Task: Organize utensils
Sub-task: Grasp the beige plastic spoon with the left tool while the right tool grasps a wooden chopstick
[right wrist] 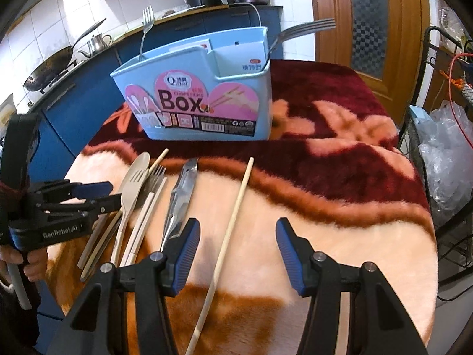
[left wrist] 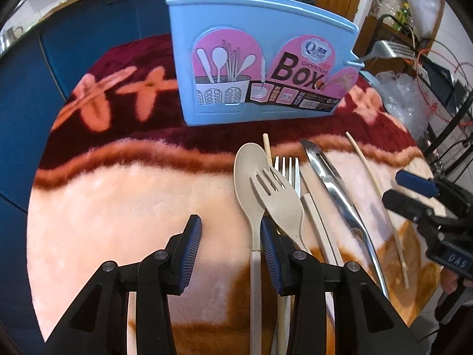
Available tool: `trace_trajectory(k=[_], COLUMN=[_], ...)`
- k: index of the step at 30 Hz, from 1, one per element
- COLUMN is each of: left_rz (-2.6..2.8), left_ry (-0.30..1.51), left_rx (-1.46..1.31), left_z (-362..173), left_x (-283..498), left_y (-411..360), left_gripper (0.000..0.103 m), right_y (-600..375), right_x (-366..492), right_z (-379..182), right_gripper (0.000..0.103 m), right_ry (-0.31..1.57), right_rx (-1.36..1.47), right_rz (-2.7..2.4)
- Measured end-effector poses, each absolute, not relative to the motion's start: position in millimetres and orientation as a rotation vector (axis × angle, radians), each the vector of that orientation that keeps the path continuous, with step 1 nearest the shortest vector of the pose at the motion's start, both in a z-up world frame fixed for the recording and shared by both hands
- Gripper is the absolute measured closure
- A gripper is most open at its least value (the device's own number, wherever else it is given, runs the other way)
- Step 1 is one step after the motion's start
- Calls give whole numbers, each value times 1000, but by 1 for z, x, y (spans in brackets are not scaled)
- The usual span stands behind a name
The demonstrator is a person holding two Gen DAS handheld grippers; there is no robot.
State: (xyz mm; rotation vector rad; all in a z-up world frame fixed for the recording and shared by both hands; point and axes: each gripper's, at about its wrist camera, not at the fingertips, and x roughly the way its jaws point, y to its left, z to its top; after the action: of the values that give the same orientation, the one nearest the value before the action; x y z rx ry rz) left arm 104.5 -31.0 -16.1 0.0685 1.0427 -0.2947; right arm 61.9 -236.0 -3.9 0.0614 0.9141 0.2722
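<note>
A light blue utensil box (left wrist: 260, 74) stands upright on the table; in the right wrist view (right wrist: 201, 103) it holds two metal forks (right wrist: 146, 29). In front of it lie a beige spoon (left wrist: 251, 183), a beige fork (left wrist: 280, 198), a metal fork (left wrist: 291, 168), metal tongs (left wrist: 340, 195) and a loose chopstick (left wrist: 378, 204). My left gripper (left wrist: 230, 245) is open, low over the spoon handle, which lies just inside its right finger. My right gripper (right wrist: 236, 251) is open over the loose chopstick (right wrist: 233, 224), which runs between its fingers.
A fluffy pink, brown and dark red cloth (right wrist: 325, 207) covers the round table. Blue counters (right wrist: 88, 88) with a wok and kettle stand behind. A wire rack with plastic bags (right wrist: 449, 162) is at the right. A wooden door (right wrist: 369, 14) is beyond.
</note>
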Motion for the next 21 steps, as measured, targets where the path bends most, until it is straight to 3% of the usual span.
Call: trace_trajectory(k=[1,4,6,9,21], left_rz=[-303,-330,-330,-338,-360], left_ry=[1039,1051,1058,1074,1141], left_rx=[62,17,7,14,-40], left_z=[-15,-14,-14,-15,-17], left_x=[106,110,112,114,130], left_y=[-30,-23,-19,-20,-16], left_gripper=[79,92,92,92,92], right_y=[-236,-234,-232,-228,-226], right_x=[63,66,69,75,99], right_z=[-5,-7,-9,-11,-13], right_gripper=[46,51,63,74,80], right_ry=[921,951,973,1000,1084], right_rx=[62,62,56,18,43], right_rz=[277,292,297,291,301])
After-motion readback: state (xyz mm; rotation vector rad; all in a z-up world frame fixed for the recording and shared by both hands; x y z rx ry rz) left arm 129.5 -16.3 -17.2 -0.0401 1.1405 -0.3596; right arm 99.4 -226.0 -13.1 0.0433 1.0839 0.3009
